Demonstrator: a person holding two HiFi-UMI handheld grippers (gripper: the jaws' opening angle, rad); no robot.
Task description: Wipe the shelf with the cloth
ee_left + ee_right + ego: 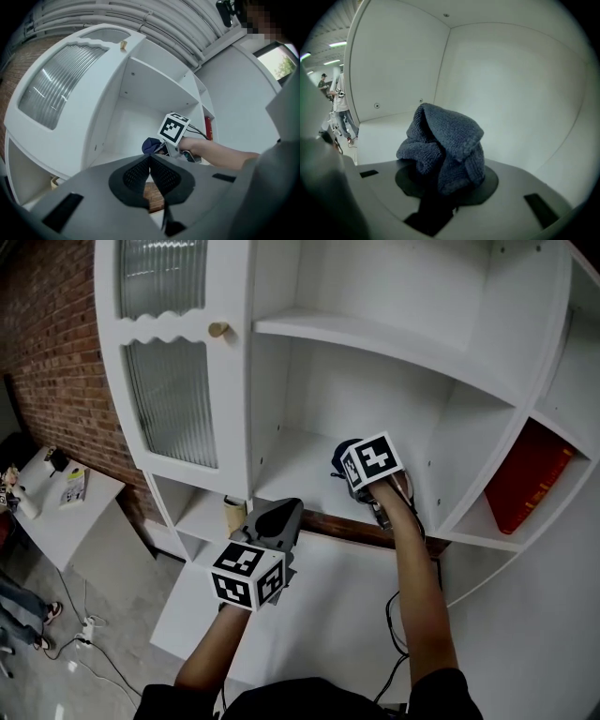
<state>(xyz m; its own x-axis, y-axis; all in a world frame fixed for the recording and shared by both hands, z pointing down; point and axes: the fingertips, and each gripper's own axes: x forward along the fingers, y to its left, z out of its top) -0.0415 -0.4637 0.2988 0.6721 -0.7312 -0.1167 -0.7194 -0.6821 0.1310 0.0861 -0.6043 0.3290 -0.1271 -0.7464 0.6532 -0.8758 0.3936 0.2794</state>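
A bunched dark blue knitted cloth (pixel 445 145) is clamped in my right gripper (pixel 440 183), which is shut on it inside the white shelf compartment (pixel 389 131). In the head view the right gripper (pixel 349 465) reaches into the middle shelf (pixel 300 460), the cloth (pixel 343 452) just showing past its marker cube. My left gripper (pixel 277 519) hangs outside the cabinet, in front of the shelf's edge; its jaws are shut with nothing between them. From the left gripper view the cloth (pixel 151 146) and right gripper (pixel 161 149) show beyond my left gripper (pixel 150 161).
The white cabinet has a ribbed-glass door (pixel 173 399) with a wooden knob (pixel 218 330) at left. An upper shelf (pixel 375 338) sits above. A red object (pixel 525 479) lies in the right side compartment. A small roll (pixel 232 514) stands on a lower shelf. A table (pixel 56 512) stands at far left.
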